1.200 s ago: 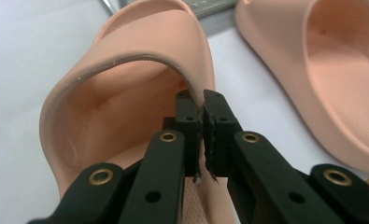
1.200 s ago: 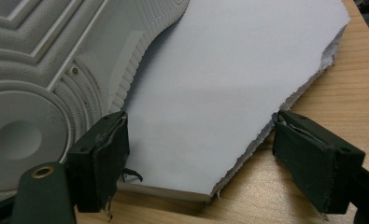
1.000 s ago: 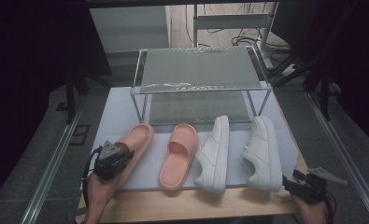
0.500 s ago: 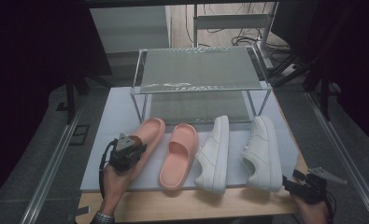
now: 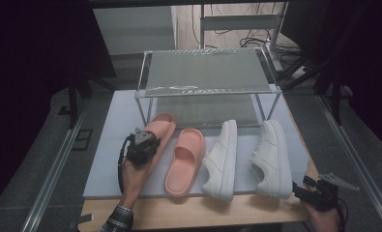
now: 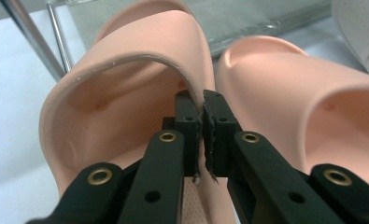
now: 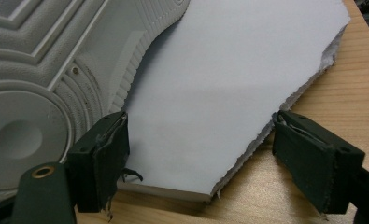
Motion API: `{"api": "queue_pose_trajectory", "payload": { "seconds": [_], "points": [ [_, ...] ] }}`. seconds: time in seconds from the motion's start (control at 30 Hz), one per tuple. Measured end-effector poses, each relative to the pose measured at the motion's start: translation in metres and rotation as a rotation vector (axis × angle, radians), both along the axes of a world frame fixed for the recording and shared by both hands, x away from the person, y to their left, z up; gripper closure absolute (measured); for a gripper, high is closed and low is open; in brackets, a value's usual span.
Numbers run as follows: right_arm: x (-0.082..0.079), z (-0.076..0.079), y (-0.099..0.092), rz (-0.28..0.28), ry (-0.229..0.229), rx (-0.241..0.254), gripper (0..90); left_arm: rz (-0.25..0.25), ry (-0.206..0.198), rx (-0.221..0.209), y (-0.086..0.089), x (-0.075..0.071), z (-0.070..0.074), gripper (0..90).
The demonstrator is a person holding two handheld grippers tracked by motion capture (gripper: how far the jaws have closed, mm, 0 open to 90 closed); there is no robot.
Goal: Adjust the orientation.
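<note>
The pink slide, clamped by the left gripper, has moved toward the rack (right gripper gapes).

Peach-pink foam slide, strap edge pinched, toe toward the rack, just beside its twin

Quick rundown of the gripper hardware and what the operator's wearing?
Left gripper: black jaws with brass-coloured rivets and frayed dark pads; a grey three-cornered plate on top and a black cable looping from it. Right gripper: same black jaws, brass rivet, worn pads, grey plate. Plaid sleeve on the left forearm.
</note>
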State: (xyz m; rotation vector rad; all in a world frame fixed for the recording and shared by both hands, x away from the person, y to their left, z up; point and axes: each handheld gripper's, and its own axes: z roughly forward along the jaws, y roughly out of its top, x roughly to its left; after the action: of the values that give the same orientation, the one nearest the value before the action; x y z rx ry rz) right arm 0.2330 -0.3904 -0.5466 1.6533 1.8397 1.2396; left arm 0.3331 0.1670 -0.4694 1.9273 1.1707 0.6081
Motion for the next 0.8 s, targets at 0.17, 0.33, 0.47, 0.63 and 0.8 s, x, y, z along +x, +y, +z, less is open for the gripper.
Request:
{"api": "queue_pose_trajectory", "payload": {
  "seconds": [0.17, 0.33, 0.47, 0.63, 0.8],
  "points": [
    [0.000, 0.000, 0.000, 0.001, 0.000, 0.000, 18.8, 0.028, -0.017, 0.014, -0.011, 0.013, -0.002, 85.7],
    [0.000, 0.000, 0.000, 0.001, 0.000, 0.001, 18.8, 0.054, -0.027, 0.030, -0.020, 0.026, -0.004, 85.6],
    [0.000, 0.000, 0.000, 0.001, 0.000, 0.001, 18.8, 0.069, -0.029, 0.060, -0.027, 0.036, -0.007, 85.7],
    [0.000, 0.000, 0.000, 0.001, 0.000, 0.001, 18.8, 0.092, -0.027, 0.085, -0.034, 0.047, -0.010, 85.6],
    [0.000, 0.000, 0.000, 0.002, 0.000, 0.002, 18.8, 0.096, 0.008, 0.101, -0.039, 0.058, -0.016, 85.3]
  ]
}}
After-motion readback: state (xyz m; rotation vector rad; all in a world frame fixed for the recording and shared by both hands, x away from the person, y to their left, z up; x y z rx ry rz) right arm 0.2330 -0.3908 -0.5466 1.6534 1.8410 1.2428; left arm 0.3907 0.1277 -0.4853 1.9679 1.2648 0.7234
